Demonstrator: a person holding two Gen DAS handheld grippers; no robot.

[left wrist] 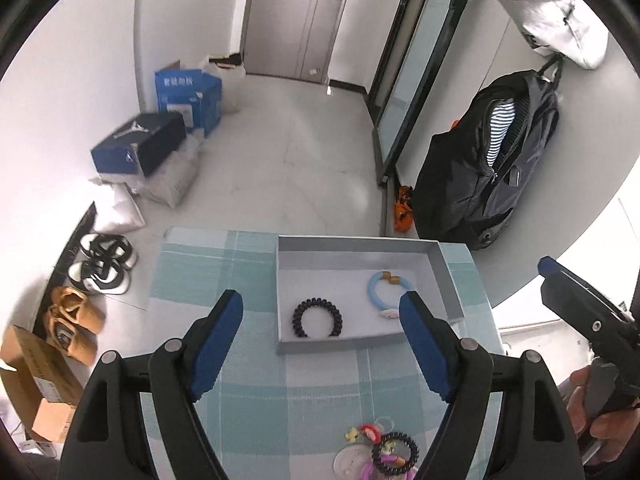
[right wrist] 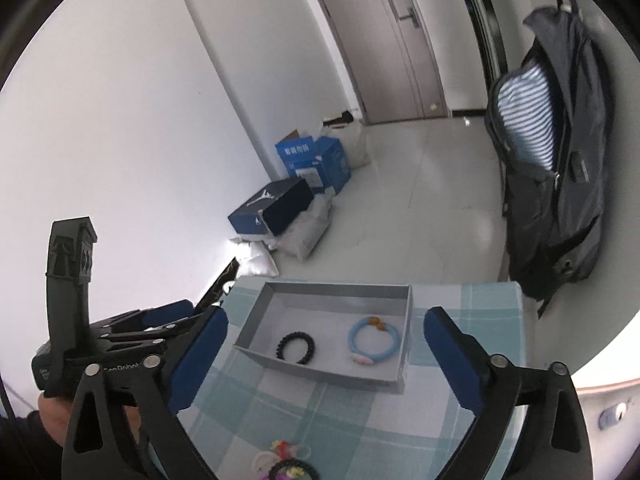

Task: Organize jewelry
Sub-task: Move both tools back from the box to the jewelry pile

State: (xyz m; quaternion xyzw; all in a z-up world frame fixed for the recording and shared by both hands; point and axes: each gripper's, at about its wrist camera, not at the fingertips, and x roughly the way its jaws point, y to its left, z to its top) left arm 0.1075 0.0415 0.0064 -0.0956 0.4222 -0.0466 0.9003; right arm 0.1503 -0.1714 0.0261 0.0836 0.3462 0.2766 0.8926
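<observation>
A grey open box (left wrist: 448, 276) (right wrist: 404, 344) sits on the teal checked tablecloth (left wrist: 256, 400) (right wrist: 280, 396). Inside lie a black coil bracelet (left wrist: 317, 317) (right wrist: 296, 347) and a light blue ring bracelet with amber beads (left wrist: 386, 289) (right wrist: 373, 340). A pile of loose jewelry (left wrist: 384, 454) (right wrist: 284, 462), with a black coil ring, pink and white pieces, lies at the near edge. My left gripper (left wrist: 322, 308) is open and empty, above the cloth in front of the box. My right gripper (right wrist: 326, 322) is open and empty, held near the box's near side.
The table ends just beyond the box; floor lies behind. Blue boxes (left wrist: 188, 96) and shoes (left wrist: 104, 264) stand at the left wall. A dark backpack (left wrist: 488, 160) (right wrist: 556, 160) hangs at the right. The other gripper shows at each view's side (left wrist: 592, 320) (right wrist: 120, 336).
</observation>
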